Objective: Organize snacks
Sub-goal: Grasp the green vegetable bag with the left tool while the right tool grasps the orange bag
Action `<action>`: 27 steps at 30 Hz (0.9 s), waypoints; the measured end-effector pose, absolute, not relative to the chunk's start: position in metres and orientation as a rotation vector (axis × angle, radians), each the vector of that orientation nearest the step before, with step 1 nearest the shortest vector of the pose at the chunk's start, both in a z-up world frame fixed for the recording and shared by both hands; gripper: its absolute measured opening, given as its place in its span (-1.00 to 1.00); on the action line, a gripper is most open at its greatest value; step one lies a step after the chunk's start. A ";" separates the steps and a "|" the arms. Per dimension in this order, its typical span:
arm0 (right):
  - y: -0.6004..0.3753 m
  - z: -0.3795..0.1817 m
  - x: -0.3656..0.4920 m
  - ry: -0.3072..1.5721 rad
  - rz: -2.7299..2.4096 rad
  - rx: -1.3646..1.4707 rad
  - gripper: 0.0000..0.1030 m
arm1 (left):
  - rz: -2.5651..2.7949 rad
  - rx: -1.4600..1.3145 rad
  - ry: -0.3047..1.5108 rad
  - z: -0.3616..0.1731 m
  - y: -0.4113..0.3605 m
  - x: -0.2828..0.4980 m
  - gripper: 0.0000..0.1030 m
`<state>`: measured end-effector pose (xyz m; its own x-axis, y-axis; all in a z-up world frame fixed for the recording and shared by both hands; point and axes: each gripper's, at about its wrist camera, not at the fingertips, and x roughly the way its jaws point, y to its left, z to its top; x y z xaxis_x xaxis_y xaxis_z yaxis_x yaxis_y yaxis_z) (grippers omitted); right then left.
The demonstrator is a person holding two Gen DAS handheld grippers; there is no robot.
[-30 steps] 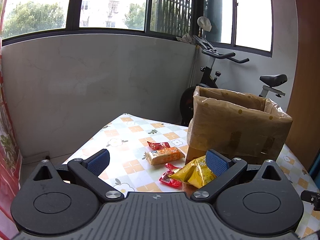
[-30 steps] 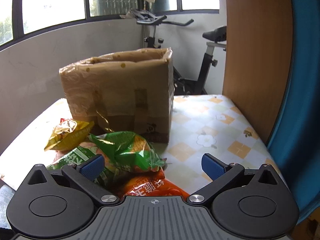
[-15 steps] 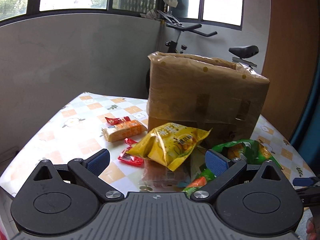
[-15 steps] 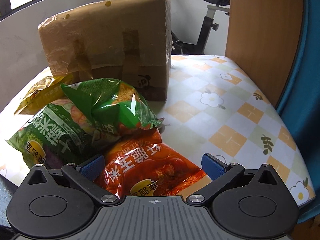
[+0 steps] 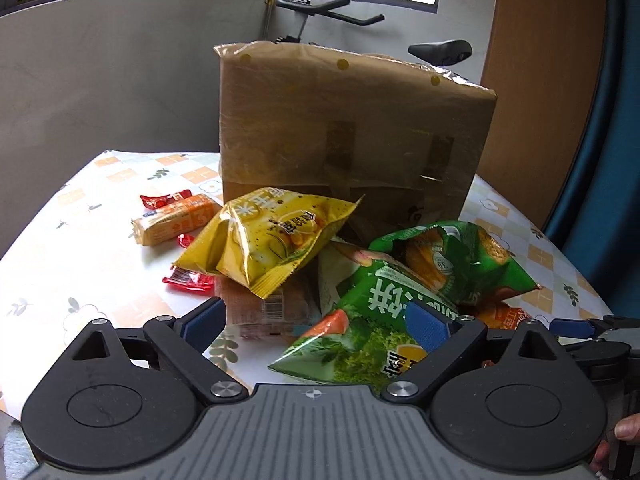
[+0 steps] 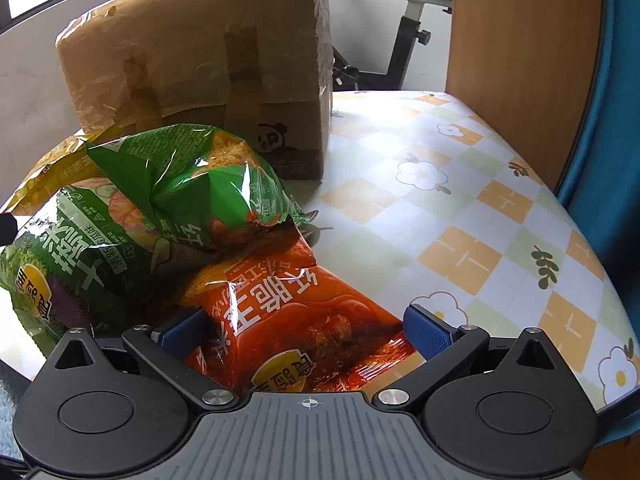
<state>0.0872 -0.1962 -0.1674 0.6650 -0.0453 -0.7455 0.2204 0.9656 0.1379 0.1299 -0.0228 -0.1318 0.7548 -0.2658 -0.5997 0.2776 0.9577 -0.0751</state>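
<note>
A tall taped cardboard box stands on the table, also in the right wrist view. In front of it lies a pile of snack bags: a yellow bag, two green bags, an orange-red bag. My left gripper is open, its jaws astride the near green bag's corner and a flat pink packet. My right gripper is open, its jaws on either side of the orange-red bag. The green bags also show in the right wrist view.
An orange biscuit pack and small red packets lie left of the pile. The floral tablecloth runs to the table edge at right. A wooden panel and blue curtain stand right; an exercise bike is behind.
Both grippers have moved forward and down toward the snack pile. The right gripper now has the orange-red bag between its open jaws; the left has reached the near green bag.
</note>
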 end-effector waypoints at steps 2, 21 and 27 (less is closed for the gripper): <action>-0.197 -0.168 0.087 0.827 -0.151 0.226 1.00 | -0.304 0.003 0.663 -0.136 -0.023 0.134 0.89; -0.202 -0.173 0.085 0.812 -0.142 0.253 1.00 | -0.420 -0.230 0.829 -0.184 -0.016 0.170 1.00; -0.203 -0.173 0.085 0.812 -0.142 0.253 1.00 | -0.436 -0.252 0.833 -0.185 -0.015 0.168 1.00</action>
<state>0.0849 -0.2025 -0.1726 0.6811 -0.0287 -0.7316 0.2212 0.9606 0.1683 0.1681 -0.0149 -0.1854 0.5919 -0.4669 -0.6570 0.2733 0.8831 -0.3814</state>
